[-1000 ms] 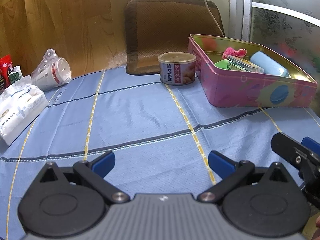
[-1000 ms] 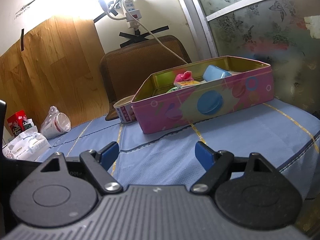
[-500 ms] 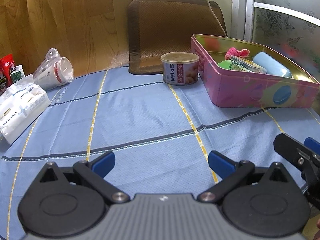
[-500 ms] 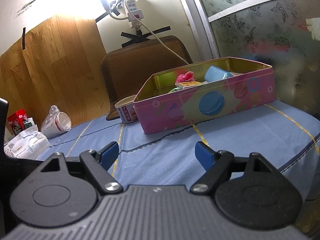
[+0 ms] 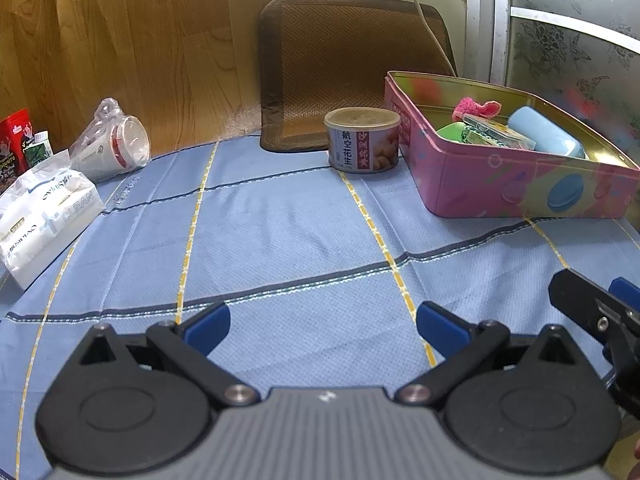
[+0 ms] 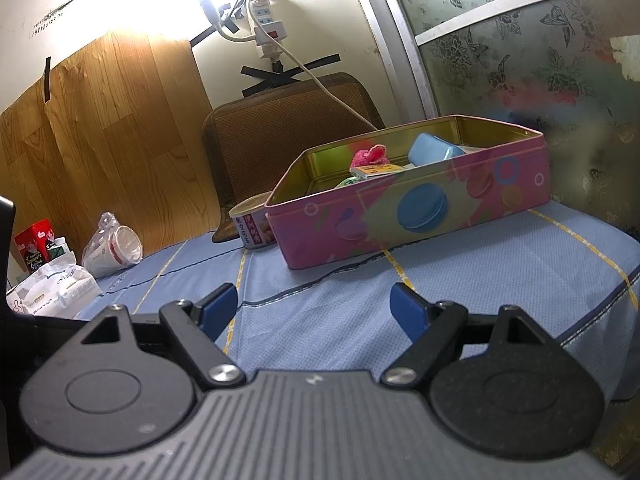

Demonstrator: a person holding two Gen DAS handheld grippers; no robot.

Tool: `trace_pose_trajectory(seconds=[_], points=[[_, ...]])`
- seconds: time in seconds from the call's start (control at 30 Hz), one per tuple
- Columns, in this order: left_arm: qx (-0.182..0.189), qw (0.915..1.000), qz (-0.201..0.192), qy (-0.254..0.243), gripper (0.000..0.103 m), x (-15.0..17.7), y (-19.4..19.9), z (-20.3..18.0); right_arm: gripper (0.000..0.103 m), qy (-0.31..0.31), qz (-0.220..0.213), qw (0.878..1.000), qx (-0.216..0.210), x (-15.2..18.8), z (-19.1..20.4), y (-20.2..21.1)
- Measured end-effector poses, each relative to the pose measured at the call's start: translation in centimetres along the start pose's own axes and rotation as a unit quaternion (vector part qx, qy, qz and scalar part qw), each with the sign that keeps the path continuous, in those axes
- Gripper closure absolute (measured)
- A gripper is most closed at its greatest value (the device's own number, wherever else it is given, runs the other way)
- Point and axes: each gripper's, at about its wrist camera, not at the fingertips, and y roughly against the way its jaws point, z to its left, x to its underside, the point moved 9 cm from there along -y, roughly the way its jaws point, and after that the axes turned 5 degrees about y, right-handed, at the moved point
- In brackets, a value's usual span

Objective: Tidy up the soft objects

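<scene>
Right wrist view: my right hand-held gripper point(image 6: 310, 302) gapes wide and empty; reaching low risks knocking the pink tin point(image 6: 412, 216) or snagging the tablecloth point(image 6: 320, 320).

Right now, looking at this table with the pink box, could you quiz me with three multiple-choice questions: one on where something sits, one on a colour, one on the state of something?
1. Where does the round can stand?
A. Inside the pink tin
B. On the blue cloth, beside the pink tin
C. On top of the tissue pack

2. What colour is the fuzzy soft item in the pink tin?
A. Pink
B. Black
C. Orange

3. How are the jaws of the left gripper standing?
A. Shut on the can
B. Shut on a cup
C. Open, nothing between them

Answers: 1 B, the can rests on the blue cloth next to the tin's end wall. 2 A, it shows bright pink against the gold lining. 3 C, only bare cloth shows between the blue pads.
</scene>
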Motion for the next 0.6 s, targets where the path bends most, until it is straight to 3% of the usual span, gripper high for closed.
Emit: trace_pose_trajectory(seconds=[0.6], points=[[0.000, 1.0000, 0.000, -0.001, 0.000, -0.02, 0.02, -0.02, 0.018, 0.000, 0.000, 1.000, 0.000, -0.01, 0.01, -0.03]])
